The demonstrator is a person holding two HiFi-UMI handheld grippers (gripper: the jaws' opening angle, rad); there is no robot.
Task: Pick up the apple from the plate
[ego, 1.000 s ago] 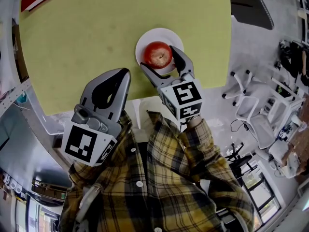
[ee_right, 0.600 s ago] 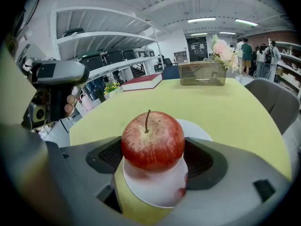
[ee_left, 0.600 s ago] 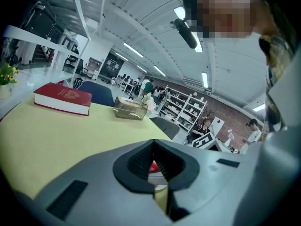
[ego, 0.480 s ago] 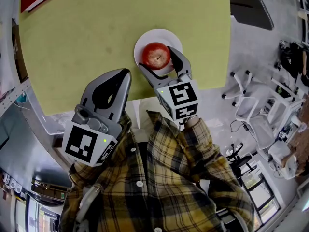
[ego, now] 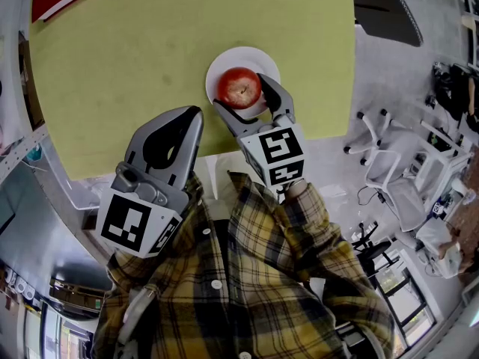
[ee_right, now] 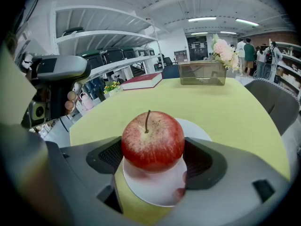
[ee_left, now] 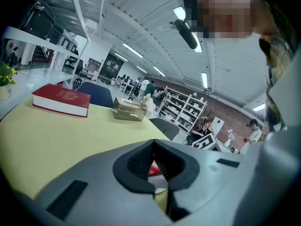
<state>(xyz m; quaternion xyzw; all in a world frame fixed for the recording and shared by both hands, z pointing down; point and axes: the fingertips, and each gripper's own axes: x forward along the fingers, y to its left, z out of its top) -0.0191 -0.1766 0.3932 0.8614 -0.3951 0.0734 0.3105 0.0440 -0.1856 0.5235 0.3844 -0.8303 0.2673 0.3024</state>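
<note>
One left gripper (ego: 193,113) and one right gripper (ego: 239,90) are showing; one apple (ego: 239,86) and one plate (ego: 223,60) are sitting between the latter's jaws; one book (ee_right: 143,80) is lying beyond.

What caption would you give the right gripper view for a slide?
Right gripper, jaws against both sides of a red apple on a white plate, yellow table beyond.

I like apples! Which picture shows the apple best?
Right gripper view: the apple is big and close, stem up. Head view shows it small from above; left gripper view, just a red sliver.
</note>
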